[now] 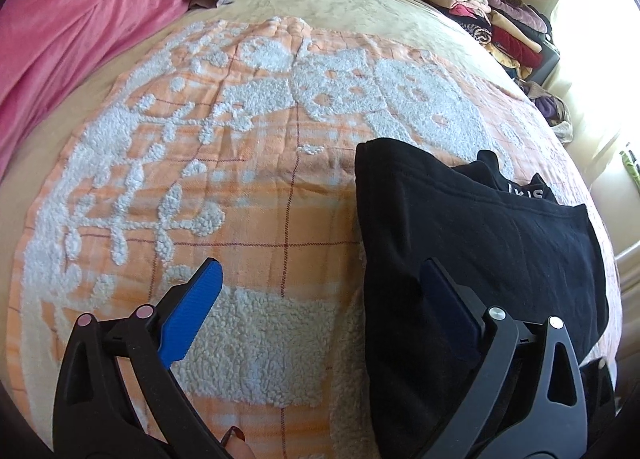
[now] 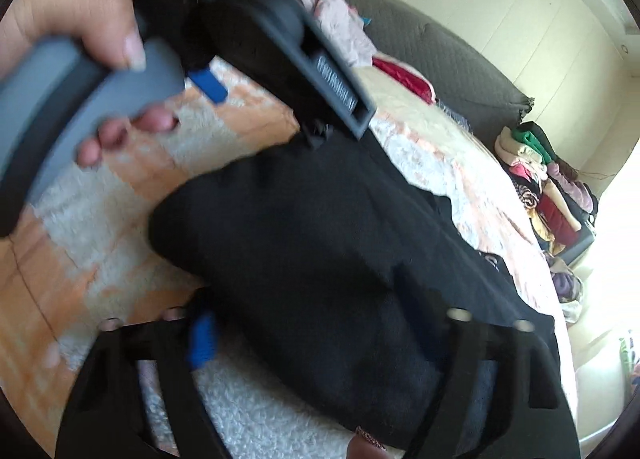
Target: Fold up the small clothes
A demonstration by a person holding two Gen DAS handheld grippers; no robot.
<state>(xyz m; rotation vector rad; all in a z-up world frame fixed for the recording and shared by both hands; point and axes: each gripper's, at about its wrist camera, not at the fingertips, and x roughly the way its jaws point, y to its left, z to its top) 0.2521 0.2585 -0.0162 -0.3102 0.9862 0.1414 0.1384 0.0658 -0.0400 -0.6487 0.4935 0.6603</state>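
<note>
Lying on the orange-and-white blanket (image 1: 248,211) that covers the bed, the black garment (image 1: 472,227) fills the lower right of the left wrist view, partly folded, its long axis running from bottom centre up toward the right. The left gripper (image 1: 320,299) stands wide open and holds nothing: its left finger is over bare blanket, its right one over the cloth's near left edge. In the blurred right wrist view the right gripper (image 2: 316,343) straddles the garment's near end, jaws partly closed; whether the pads press I cannot tell. Both are close, the right nearer to a grip. Open blanket lies to the left for a fold; stacked clothes (image 1: 492,15) sit well apart, upper right.
</note>
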